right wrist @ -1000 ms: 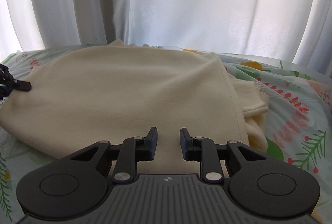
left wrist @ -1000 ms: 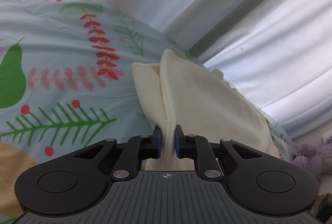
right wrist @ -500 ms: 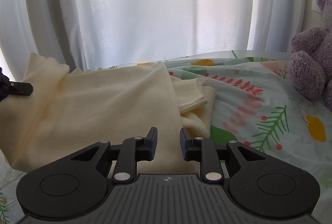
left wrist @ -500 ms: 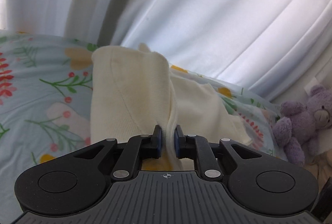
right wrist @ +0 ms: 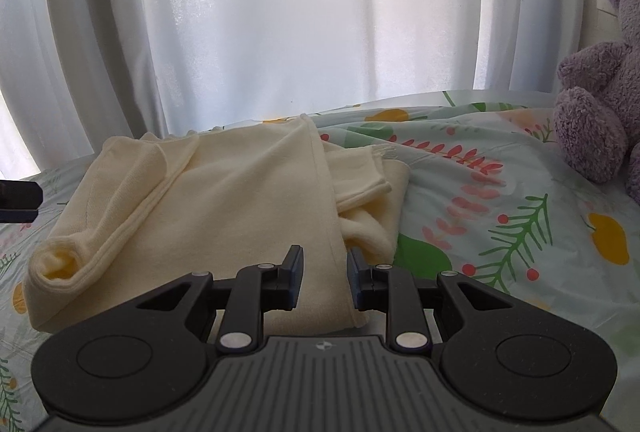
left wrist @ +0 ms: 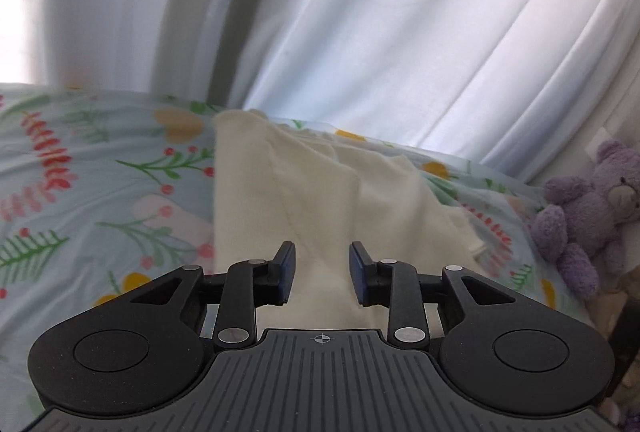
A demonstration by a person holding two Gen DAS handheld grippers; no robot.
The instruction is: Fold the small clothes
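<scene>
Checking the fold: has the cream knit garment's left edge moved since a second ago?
Yes. The cream knit garment's left edge now lies folded over its middle, rightwards on the floral bedsheet; the left gripper has just opened, releasing it.

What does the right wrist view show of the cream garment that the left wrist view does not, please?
Only the right wrist view shows the rolled sleeve opening at the left end and the left gripper's tip at the frame's left edge. Only the left wrist view shows the left gripper, jaws just opened, nothing pinched. Both show the cream garment on the floral bedsheet, the purple teddy bear and white curtains.
</scene>
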